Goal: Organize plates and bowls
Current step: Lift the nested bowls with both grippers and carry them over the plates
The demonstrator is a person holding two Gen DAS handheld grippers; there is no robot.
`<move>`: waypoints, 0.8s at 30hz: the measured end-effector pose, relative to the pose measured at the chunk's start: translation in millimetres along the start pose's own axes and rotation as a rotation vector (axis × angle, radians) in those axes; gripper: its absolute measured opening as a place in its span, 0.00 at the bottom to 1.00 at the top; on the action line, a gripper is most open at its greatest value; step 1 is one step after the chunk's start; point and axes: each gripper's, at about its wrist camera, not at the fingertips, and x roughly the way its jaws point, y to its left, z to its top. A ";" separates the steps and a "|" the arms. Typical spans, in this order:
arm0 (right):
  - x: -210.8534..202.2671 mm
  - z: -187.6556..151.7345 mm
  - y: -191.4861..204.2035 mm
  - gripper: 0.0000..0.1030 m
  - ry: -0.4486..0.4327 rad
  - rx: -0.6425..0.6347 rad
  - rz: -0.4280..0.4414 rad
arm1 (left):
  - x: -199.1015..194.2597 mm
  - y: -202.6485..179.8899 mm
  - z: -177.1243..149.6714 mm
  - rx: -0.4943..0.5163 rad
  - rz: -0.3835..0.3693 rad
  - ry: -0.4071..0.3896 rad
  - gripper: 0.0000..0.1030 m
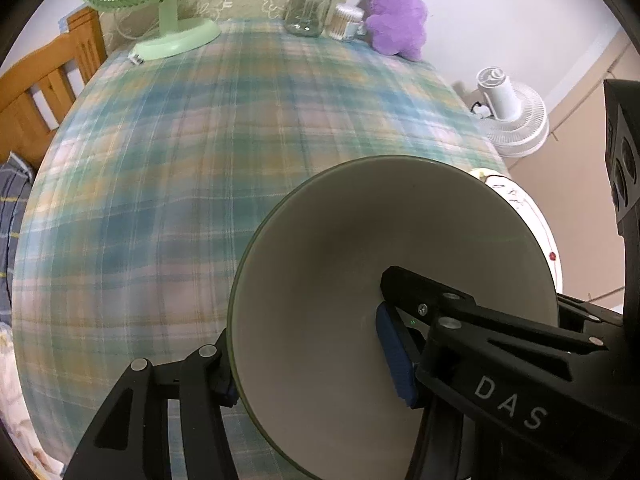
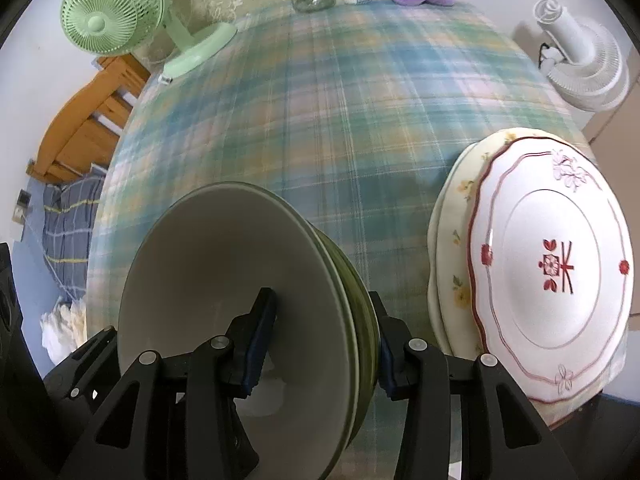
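A stack of bowls (image 2: 224,280), green outside and cream inside, stands on the plaid tablecloth (image 2: 340,120). My right gripper (image 2: 322,352) is shut on the stack's right wall, one pad inside and one outside. In the left wrist view the top bowl (image 1: 340,260) fills the lower right. My left gripper (image 1: 312,370) straddles its left rim. The outer pad is at the wall, while the inner pad (image 1: 394,354) looks slightly clear of it. Stacked plates (image 2: 552,264), a white red-patterned one on cream floral ones, lie right of the bowls; their edge (image 1: 540,216) shows behind the bowl.
Along the table's far edge stand a green desk fan (image 1: 160,8), a glass jar (image 1: 310,4), a cotton swab tub (image 1: 346,20) and a purple plush toy (image 1: 396,16). A white fan (image 1: 512,116) is beyond the right edge, and wooden furniture (image 1: 44,80) is beyond the left.
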 end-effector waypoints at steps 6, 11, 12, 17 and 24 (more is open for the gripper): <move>-23.4 -1.8 3.0 0.46 -0.028 0.032 -0.020 | -19.8 -6.6 5.2 0.033 -0.015 -0.011 0.54; -44.6 -0.4 4.9 0.46 -0.051 0.040 -0.013 | -37.4 -14.8 11.2 0.045 -0.006 -0.029 0.54; -48.3 -0.2 5.7 0.46 -0.056 0.039 -0.010 | -40.2 -16.1 12.1 0.044 -0.005 -0.034 0.54; -61.8 3.8 3.5 0.46 -0.086 0.019 0.008 | -46.5 -26.1 15.3 0.033 0.016 -0.063 0.54; -67.5 10.0 -12.9 0.46 -0.081 -0.019 0.033 | -44.2 -47.4 16.4 -0.012 0.042 -0.074 0.54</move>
